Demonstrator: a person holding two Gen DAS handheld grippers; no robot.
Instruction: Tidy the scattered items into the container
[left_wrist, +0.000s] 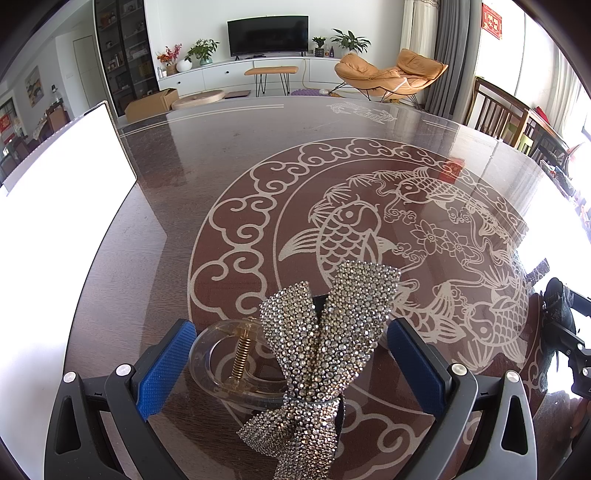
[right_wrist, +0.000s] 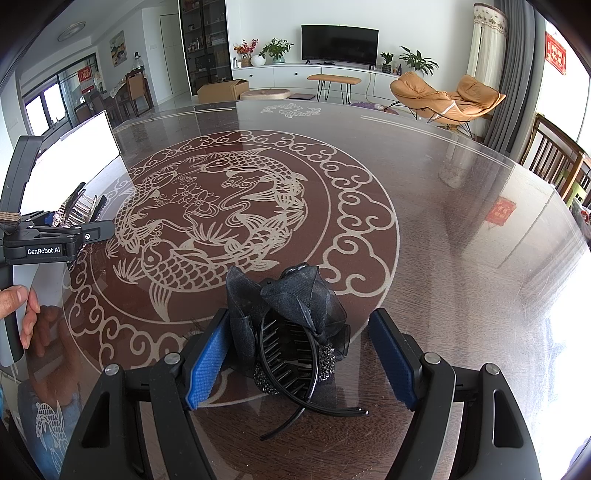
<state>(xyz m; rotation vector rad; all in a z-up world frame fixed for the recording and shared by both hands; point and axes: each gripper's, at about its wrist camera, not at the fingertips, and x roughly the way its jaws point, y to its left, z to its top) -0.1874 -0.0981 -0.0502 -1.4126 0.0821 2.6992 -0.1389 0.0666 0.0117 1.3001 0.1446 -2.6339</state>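
Note:
A rhinestone bow hair clip (left_wrist: 321, 343) on a clear claw lies on the glass table (left_wrist: 221, 177) between the blue pads of my left gripper (left_wrist: 290, 324). The jaws stand wide and a gap shows on the right side. A black ribbon hair clip (right_wrist: 291, 332) with a comb claw lies between the fingers of my right gripper (right_wrist: 299, 314). That gripper is open, and its right pad (right_wrist: 391, 358) is clear of the ribbon. A white container (left_wrist: 55, 229) stands at the table's left edge, also seen as a white container (right_wrist: 77, 151) in the right wrist view.
The round table carries a fish and cloud pattern (right_wrist: 221, 214) under glass. A hand (right_wrist: 26, 314) holds the left gripper's handle. Wooden chairs (left_wrist: 502, 118) stand at the table's far right edge. A lounge chair (right_wrist: 447, 98) and TV (right_wrist: 340, 42) are beyond.

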